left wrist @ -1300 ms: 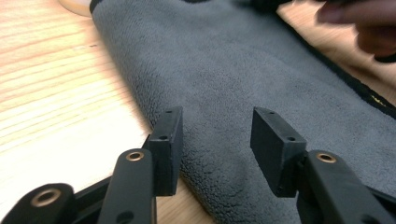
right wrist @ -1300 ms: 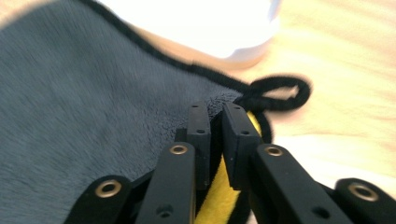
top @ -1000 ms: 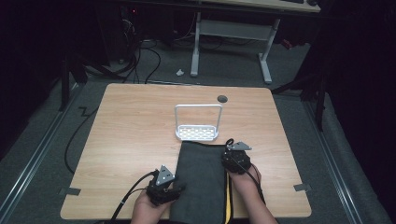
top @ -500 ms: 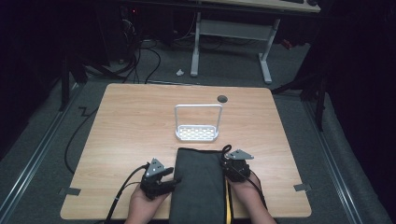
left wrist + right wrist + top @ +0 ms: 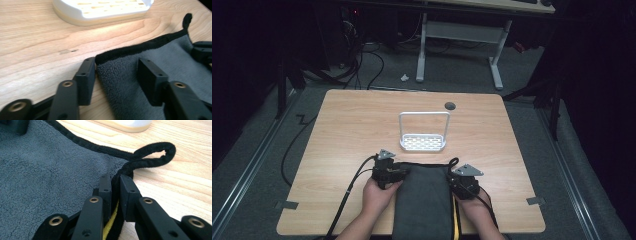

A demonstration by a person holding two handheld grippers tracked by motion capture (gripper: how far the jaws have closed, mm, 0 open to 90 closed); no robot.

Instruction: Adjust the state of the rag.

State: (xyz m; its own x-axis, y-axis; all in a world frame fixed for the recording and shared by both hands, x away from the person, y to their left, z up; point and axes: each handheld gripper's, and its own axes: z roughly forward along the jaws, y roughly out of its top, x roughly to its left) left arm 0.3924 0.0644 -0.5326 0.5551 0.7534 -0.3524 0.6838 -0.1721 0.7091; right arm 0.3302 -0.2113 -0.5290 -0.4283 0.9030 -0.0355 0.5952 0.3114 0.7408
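Right gripper (image 5: 115,185) clamped on the towel's corner; left gripper (image 5: 116,75) spread wide around the other corner.

The right jaws have just closed, pinching the black hem beside its loop, and the left has shifted up to the far left corner, jaws closing but not yet gripping, so a two-corner lift looks near. The towel (image 5: 424,200), grey, plush, black-edged, lies at the near edge of the wooden table (image 5: 342,130), before a white slotted rack (image 5: 423,142).

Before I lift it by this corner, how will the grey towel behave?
Probably floppy: the grey towel lies flat with a limp hanging loop, so it should drape from the right gripper pinching its black hem. Its plush pile looks grippy, unlikely to slip. The left gripper stands open over the other corner.
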